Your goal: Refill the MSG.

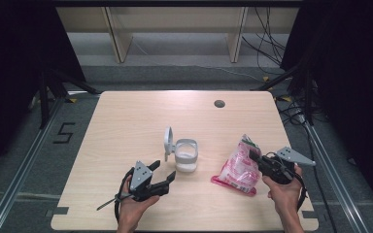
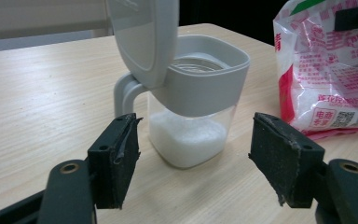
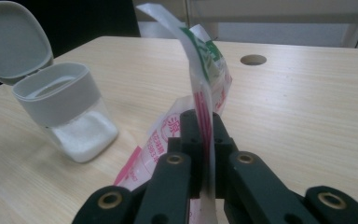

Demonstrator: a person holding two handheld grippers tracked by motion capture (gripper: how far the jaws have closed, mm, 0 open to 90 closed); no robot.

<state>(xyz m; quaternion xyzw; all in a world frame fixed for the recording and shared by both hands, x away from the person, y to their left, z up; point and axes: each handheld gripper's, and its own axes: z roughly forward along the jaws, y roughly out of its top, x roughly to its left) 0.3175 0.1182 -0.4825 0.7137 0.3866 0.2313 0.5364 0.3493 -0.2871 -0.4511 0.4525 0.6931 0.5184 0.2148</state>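
Observation:
A clear jar (image 1: pixel 186 156) with a grey collar and a flipped-up grey lid (image 1: pixel 168 142) stands mid-table, with white grains at its bottom (image 2: pixel 187 140). My left gripper (image 1: pixel 164 173) is open just in front of the jar, its pads (image 2: pixel 116 158) apart and touching nothing. A pink and white plastic bag (image 1: pixel 238 167) of white grains rests on the table at the right. My right gripper (image 1: pixel 255 153) is shut on the bag's upper edge (image 3: pixel 204 100), holding it upright. The jar (image 3: pixel 67 112) appears left of the bag in the right gripper view.
A round cable hole (image 1: pixel 219 103) sits near the table's far edge. Wooden furniture legs (image 1: pixel 118 39) and loose cables (image 1: pixel 267 43) are on the floor beyond. Metal rails (image 1: pixel 24 165) run along both sides of the table.

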